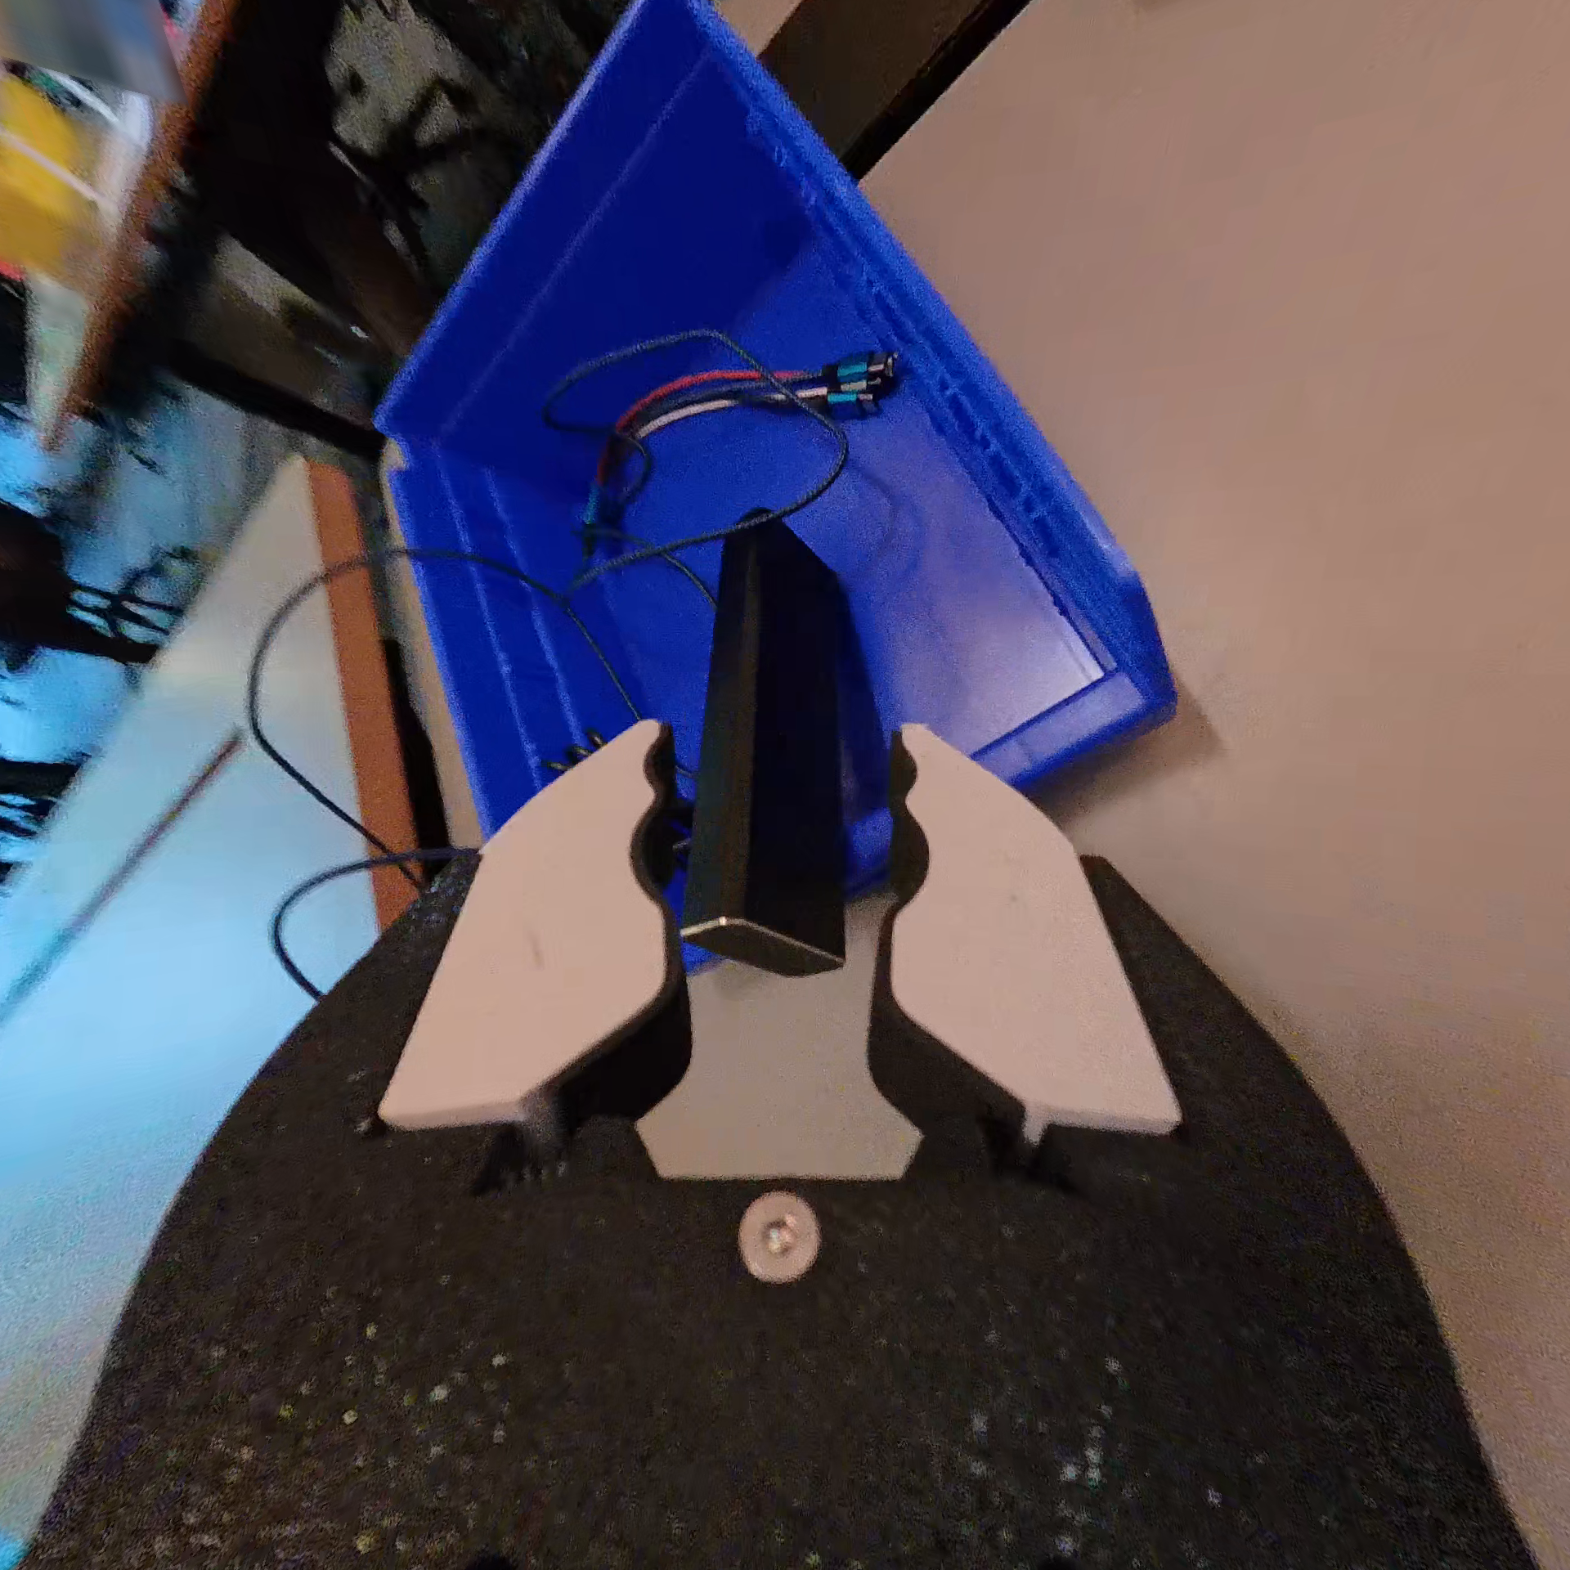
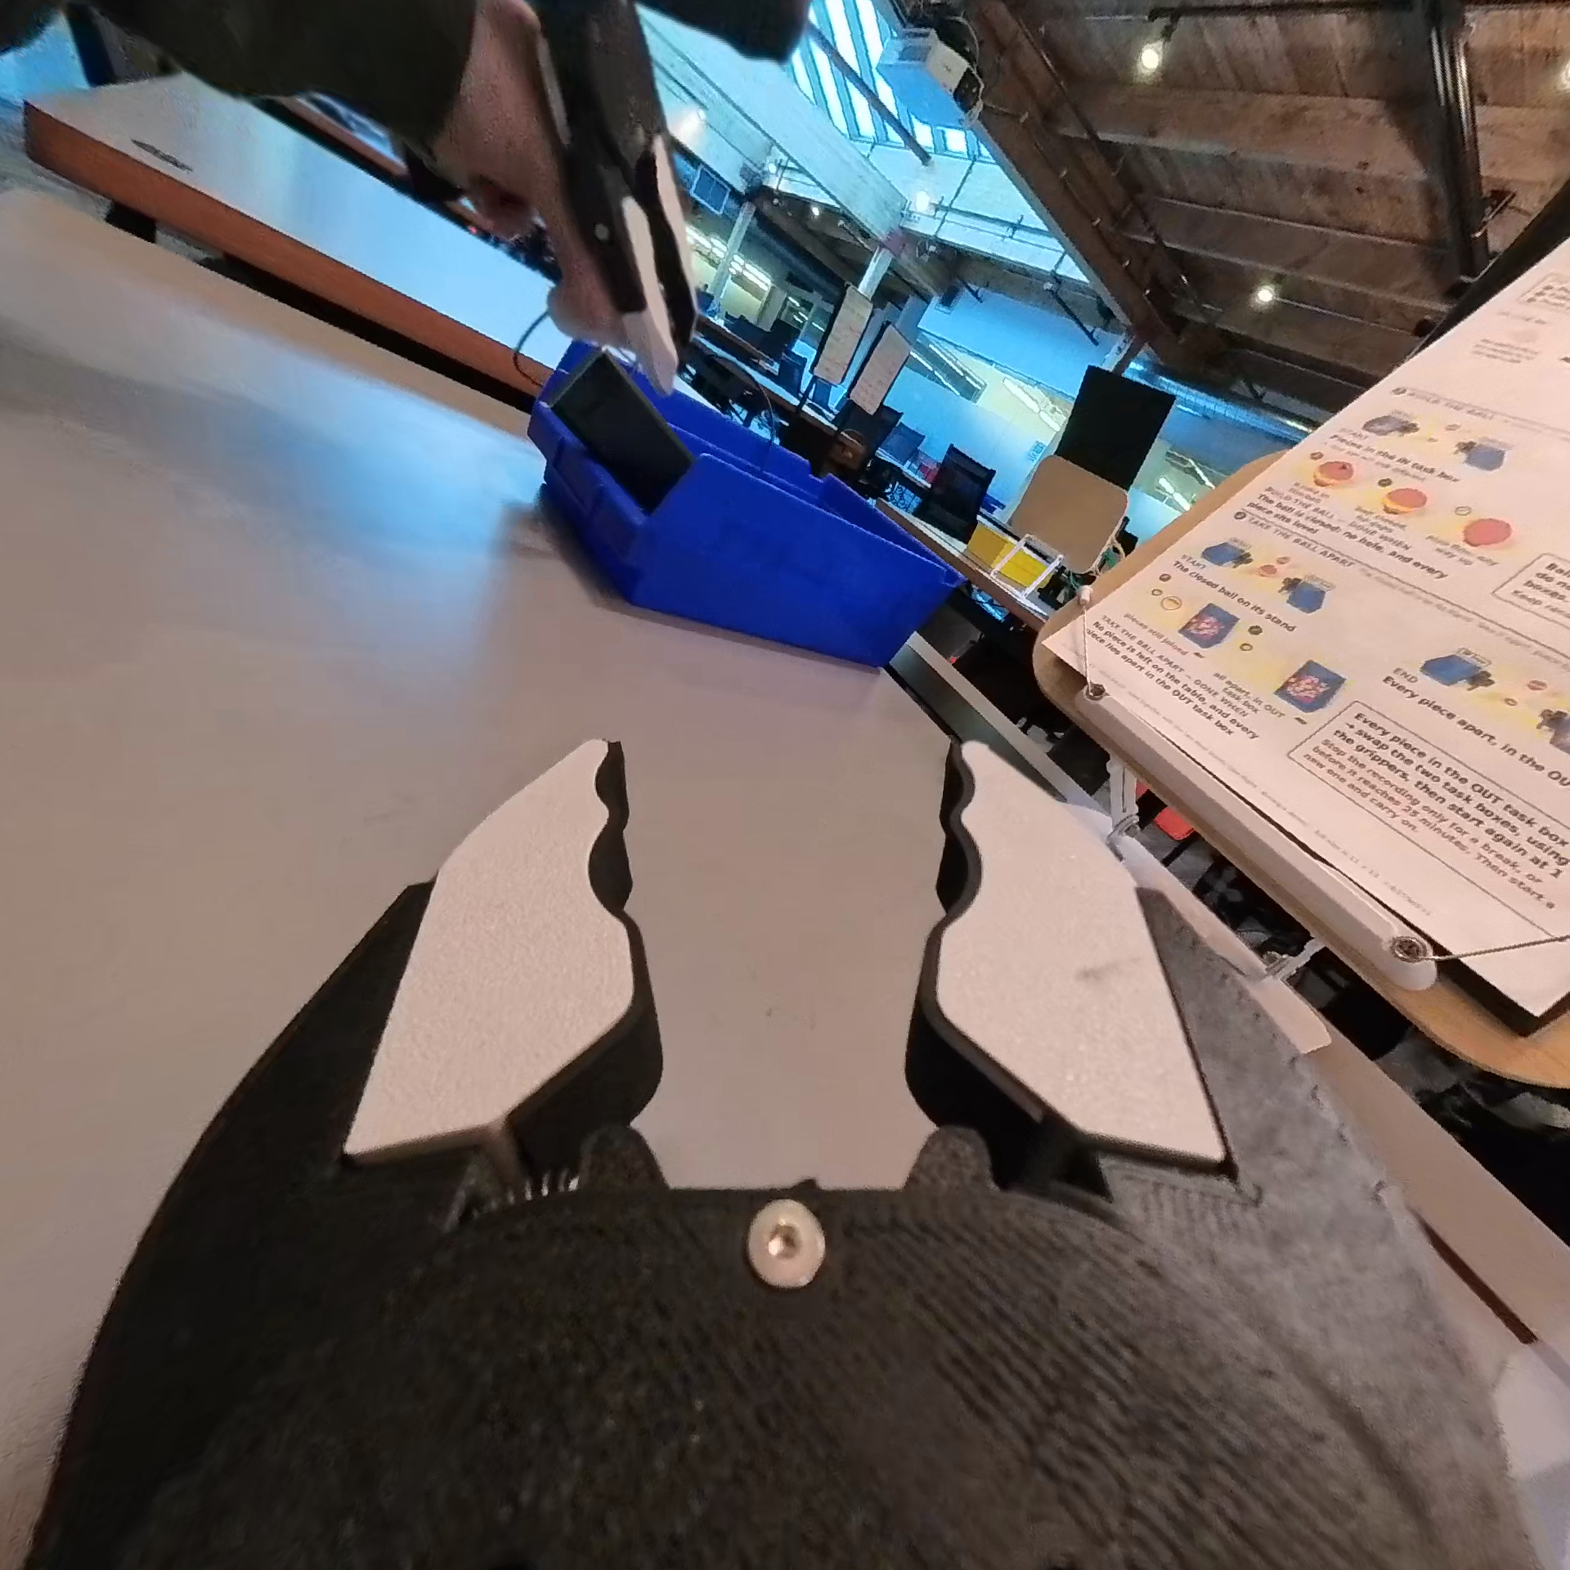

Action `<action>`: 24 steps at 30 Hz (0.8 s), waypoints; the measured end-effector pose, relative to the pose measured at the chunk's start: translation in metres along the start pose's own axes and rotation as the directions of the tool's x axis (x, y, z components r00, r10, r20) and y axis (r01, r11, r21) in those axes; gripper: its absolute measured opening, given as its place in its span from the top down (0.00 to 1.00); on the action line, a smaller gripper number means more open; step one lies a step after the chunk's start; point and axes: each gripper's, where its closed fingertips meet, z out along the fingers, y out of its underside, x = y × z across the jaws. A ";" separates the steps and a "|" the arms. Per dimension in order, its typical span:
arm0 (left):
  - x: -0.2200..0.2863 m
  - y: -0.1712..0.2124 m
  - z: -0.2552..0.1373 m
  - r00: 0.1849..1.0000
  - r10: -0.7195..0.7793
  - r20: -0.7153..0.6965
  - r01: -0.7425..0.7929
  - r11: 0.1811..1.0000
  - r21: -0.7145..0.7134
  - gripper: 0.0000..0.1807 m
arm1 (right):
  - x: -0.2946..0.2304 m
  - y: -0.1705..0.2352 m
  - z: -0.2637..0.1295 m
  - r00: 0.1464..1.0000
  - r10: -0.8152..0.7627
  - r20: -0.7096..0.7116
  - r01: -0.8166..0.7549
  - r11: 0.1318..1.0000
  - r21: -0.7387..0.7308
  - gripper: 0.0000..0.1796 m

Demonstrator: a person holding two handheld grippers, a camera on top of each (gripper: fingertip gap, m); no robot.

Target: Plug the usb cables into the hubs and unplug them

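Note:
A black USB hub (image 1: 765,765) stands tilted between the fingers of my left gripper (image 1: 777,735), its near end raised and its far end down in the blue bin (image 1: 1019,510). Blue shows between the hub and each pad, so the pads do not press on it. Loose cables (image 1: 722,399) with plugs (image 1: 858,382) lie in the bin. The right wrist view shows the hub (image 2: 624,429) leaning out over the bin's (image 2: 765,561) near corner, with the left gripper (image 2: 646,340) at its top end. My right gripper (image 2: 788,752) is open and empty, low over the grey table (image 2: 255,595).
A thin dark cable (image 1: 272,646) loops off the table's left edge. A board with a printed instruction sheet (image 2: 1359,637) stands at the right, past the table's edge. A person's hand (image 2: 501,127) holds the left gripper. Another table (image 2: 255,195) stands behind. The tips of one gripper are about 35 cm away from the tips of the other.

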 end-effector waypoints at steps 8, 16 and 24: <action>-0.014 0.033 0.008 0.794 -0.488 -0.363 0.364 0.860 -0.359 0.64 | -0.003 0.001 0.001 1.000 -0.009 0.015 0.009 1.000 -0.005 0.60; -0.015 0.004 0.045 0.828 -0.383 -0.409 0.198 0.883 -0.425 0.60 | -0.009 0.003 0.003 0.998 -0.041 0.044 0.042 0.999 -0.022 0.60; 0.003 0.059 0.082 0.848 -0.315 -0.427 -0.077 0.722 -0.687 0.73 | -0.008 0.001 0.002 0.998 -0.030 0.046 0.030 1.000 -0.004 0.60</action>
